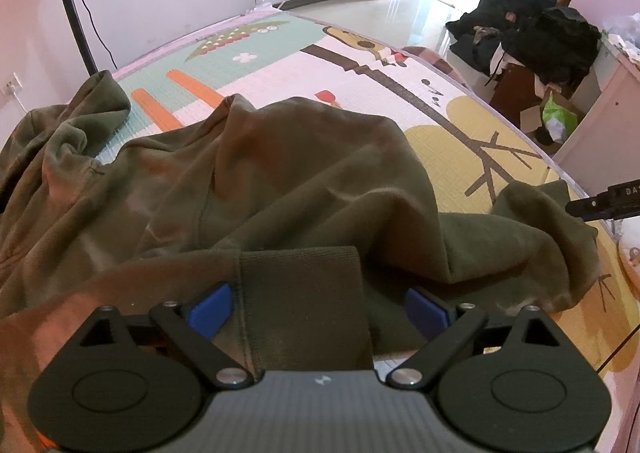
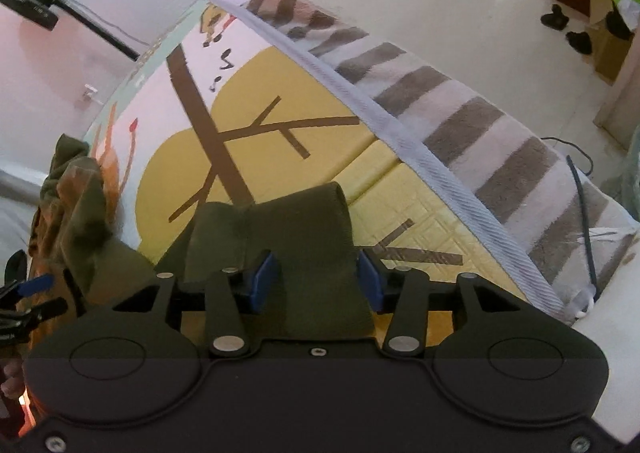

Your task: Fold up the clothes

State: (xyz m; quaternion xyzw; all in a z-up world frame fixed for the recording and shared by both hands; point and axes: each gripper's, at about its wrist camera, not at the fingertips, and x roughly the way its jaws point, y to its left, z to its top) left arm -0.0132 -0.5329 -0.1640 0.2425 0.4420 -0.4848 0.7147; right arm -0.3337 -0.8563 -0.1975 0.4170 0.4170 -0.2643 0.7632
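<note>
A printed mat (image 1: pixel 304 65) is filling the middle of both views, with a green hoodie (image 1: pixel 256 181) lying crumpled across its lower half. The left gripper (image 1: pixel 316 311) is sitting at bottom centre, jaws spread wide around a ribbed cuff (image 1: pixel 304 293), pads clear of it. The right gripper (image 2: pixel 316 281) is standing half open, a sleeve end (image 2: pixel 296 237) lying loose between its blue pads (image 2: pixel 262 281).

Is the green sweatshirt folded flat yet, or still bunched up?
Still bunched. The green sweatshirt lies rumpled in loose humps across the play mat, with one ribbed cuff draped near the camera.
</note>
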